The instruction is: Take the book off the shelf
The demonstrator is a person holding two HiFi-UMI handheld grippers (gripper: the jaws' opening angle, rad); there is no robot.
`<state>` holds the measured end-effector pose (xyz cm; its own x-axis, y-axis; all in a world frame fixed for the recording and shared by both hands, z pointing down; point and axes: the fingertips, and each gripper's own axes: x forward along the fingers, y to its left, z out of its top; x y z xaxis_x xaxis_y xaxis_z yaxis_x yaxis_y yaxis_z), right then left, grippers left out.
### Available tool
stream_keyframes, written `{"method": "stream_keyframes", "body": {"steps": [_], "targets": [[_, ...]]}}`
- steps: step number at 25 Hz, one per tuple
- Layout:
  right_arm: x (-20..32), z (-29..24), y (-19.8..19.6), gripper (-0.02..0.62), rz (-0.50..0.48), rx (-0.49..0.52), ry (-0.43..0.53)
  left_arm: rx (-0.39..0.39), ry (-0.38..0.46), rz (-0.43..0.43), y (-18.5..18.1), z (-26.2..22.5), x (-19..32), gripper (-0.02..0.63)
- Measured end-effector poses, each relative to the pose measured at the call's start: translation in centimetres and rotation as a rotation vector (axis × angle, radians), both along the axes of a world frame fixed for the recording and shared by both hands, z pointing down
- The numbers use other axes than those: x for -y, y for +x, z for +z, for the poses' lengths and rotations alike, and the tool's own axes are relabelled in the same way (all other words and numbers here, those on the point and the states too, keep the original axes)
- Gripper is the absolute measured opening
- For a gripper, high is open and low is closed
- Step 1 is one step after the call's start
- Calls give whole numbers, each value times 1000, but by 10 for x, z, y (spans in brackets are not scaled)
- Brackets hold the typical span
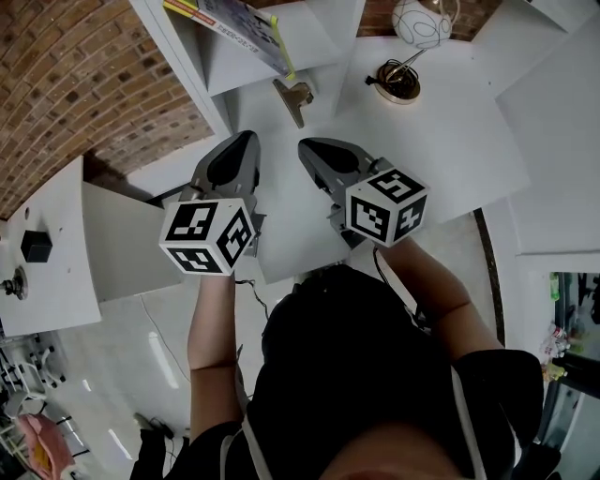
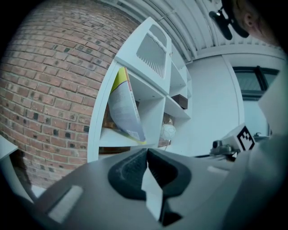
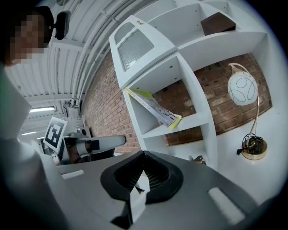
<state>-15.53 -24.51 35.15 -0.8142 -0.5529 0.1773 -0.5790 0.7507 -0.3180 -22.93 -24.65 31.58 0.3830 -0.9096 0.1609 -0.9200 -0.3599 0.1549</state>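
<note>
The book (image 1: 239, 26), thin with a pale cover and a yellow edge, leans tilted in an open compartment of the white shelf unit (image 1: 192, 66). The left gripper view shows the book (image 2: 123, 108) ahead and above the jaws; in the right gripper view the book (image 3: 155, 107) rests slanted on its shelf board. My left gripper (image 1: 247, 141) and right gripper (image 1: 306, 146) hover side by side over the white tabletop (image 1: 450, 141), short of the shelf. Both are shut with nothing between the pads. Neither touches the book.
A lamp with a round white globe (image 1: 420, 23) and brass base (image 1: 398, 84) stands at the right of the shelf. A metal clip (image 1: 295, 97) lies below the book's compartment. A brown box (image 3: 218, 22) sits on an upper shelf. A brick wall (image 1: 84, 84) runs behind.
</note>
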Motion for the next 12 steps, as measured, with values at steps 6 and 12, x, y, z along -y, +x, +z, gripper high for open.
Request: {"method": "stream_keyframes", "body": {"steps": [6,12], "targets": [[22,-14,6,0,-23,22,22,25,18,-60,-5,-16,9,9],[39,-22,5,0,-69,22,43,43,18,-89,2,-24,25,12]]}}
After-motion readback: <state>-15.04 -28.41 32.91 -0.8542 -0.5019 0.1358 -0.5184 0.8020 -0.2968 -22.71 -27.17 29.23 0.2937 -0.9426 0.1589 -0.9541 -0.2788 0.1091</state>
